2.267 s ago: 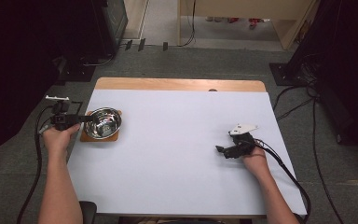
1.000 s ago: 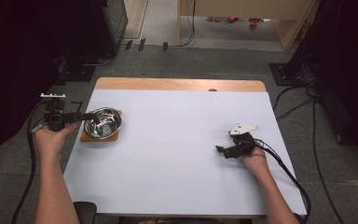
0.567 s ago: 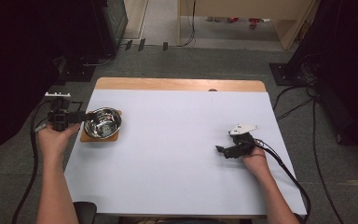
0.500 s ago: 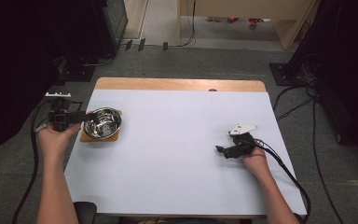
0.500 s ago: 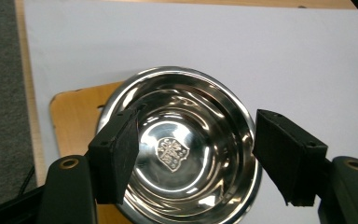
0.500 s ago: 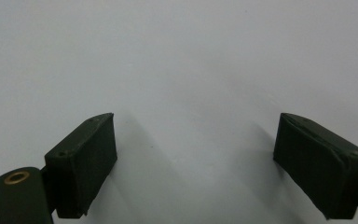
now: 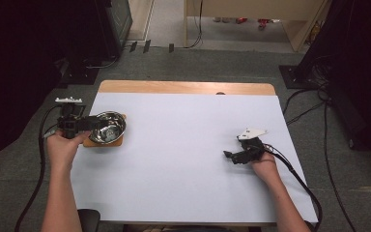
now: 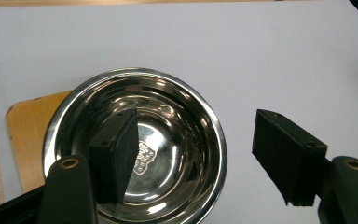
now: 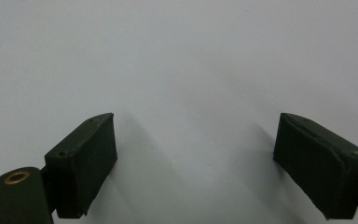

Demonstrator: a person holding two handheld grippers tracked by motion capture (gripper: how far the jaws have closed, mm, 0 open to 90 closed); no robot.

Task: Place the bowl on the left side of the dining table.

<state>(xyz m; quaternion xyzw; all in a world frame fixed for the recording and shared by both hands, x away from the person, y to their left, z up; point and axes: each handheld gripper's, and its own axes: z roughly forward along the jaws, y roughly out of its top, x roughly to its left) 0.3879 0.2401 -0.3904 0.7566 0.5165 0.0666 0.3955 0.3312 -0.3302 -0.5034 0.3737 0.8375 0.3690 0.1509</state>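
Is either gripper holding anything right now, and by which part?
Nothing is held. The left gripper straddles the steel bowl rim, fingers open and not pressing. The right gripper is open over the bare table.

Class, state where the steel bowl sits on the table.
In the high view the steel bowl sits on a wooden board at the table's left edge.

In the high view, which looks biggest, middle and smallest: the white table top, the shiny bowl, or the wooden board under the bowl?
Largest to smallest in the high view:
1. White table top, by far the biggest.
2. Steel bowl.
3. Wooden board, though the bowl hides most of it, so its real size is unsure.
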